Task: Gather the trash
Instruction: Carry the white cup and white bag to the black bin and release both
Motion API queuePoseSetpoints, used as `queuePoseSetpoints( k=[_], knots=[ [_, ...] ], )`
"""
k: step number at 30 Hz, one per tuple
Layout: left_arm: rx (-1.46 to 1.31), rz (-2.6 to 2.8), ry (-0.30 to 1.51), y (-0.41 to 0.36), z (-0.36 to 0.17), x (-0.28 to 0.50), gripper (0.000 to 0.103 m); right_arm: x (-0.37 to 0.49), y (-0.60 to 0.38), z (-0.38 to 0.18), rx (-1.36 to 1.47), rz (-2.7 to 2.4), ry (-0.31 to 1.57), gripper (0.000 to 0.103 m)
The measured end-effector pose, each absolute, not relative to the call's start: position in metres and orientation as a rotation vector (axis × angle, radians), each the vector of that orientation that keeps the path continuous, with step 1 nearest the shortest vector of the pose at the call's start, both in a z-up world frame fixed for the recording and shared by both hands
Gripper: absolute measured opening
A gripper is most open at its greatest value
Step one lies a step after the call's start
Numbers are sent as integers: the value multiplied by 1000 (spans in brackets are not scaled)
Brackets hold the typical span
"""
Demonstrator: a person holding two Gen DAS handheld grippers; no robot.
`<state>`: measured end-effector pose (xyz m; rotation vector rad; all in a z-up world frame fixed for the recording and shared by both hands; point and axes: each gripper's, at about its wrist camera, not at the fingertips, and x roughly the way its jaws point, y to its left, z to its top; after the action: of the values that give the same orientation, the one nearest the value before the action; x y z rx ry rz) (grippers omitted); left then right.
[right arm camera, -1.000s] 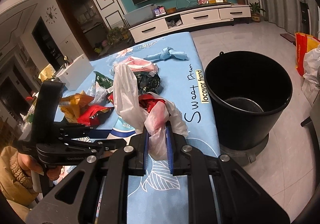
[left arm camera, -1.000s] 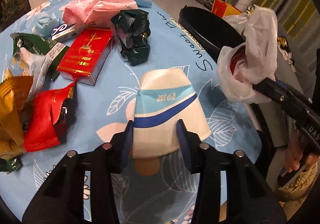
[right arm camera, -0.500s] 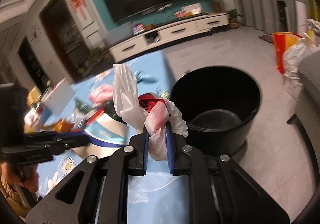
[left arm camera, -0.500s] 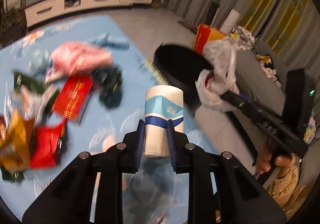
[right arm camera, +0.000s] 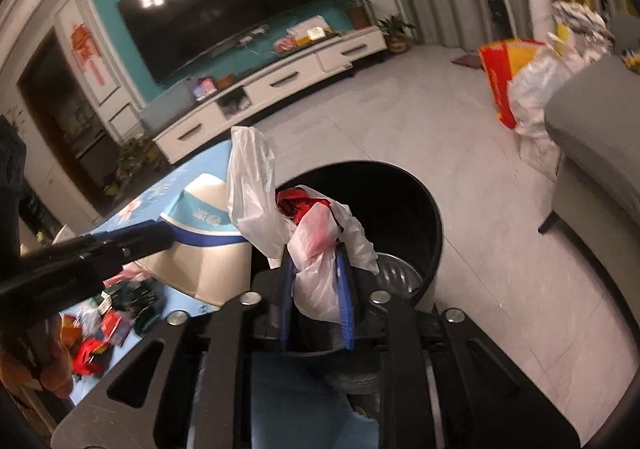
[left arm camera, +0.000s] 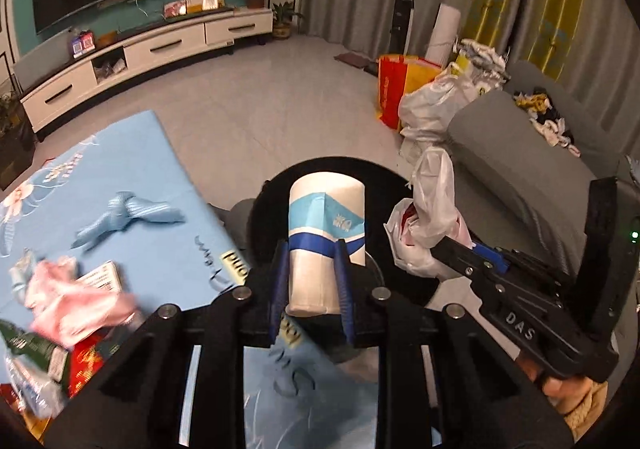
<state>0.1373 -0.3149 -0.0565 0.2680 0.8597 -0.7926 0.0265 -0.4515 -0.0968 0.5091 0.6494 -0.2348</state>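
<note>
Living-room floor w/ black bin (left arm camera: 384, 177): left gripper (left arm camera: 310, 273) clamping paper cup (left arm camera: 326, 233), right gripper (right arm camera: 316, 281) opening around plastic bag (right arm camera: 316, 249) — both hanging over bin; drop centred.

A white paper cup (left arm camera: 326, 233) banded in light blue and dark blue is seen between the blue-padded fingers (left arm camera: 279, 281) of the black left gripper (left arm camera: 310, 285). A white plastic bag (right arm camera: 316, 245) showing red inside is seen between the right gripper's (right arm camera: 316, 289) blue pads. Beyond both fingertips a black bin (right arm camera: 404, 205) is seen, and to their left a light blue tablecloth (left arm camera: 132, 177) patterned with white flowers and dark lettering.
</note>
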Motion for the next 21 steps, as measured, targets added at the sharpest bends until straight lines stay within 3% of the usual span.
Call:
queuePoseSetpoints(
  k=[3, 4, 8, 9, 11, 13, 17, 21],
  knots=[
    [271, -777, 904, -331, -75, 151, 28, 35, -460, -112, 534, -251, 687, 31],
    [272, -774, 916, -333, -79, 155, 37, 37, -462, -116, 539, -258, 697, 37],
    [256, -780, 922, -333, -84, 154, 59, 33, -463, -124, 569, -260, 703, 44],
    [252, -778, 919, -331, -83, 152, 69, 31, -463, -124, 576, -262, 701, 46],
    [238, -772, 906, -324, -79, 148, 75, 28, -462, -123, 588, -256, 703, 46],
    [223, -757, 895, -314, -74, 144, 92, 23, -454, -119, 587, -245, 706, 46],
    [188, -722, 845, -284, -57, 119, 100, 11, -437, -112, 570, -204, 716, 58],
    [160, -699, 812, -243, -42, 90, 100, -1, -409, -103, 544, -156, 741, 67]
  ],
)
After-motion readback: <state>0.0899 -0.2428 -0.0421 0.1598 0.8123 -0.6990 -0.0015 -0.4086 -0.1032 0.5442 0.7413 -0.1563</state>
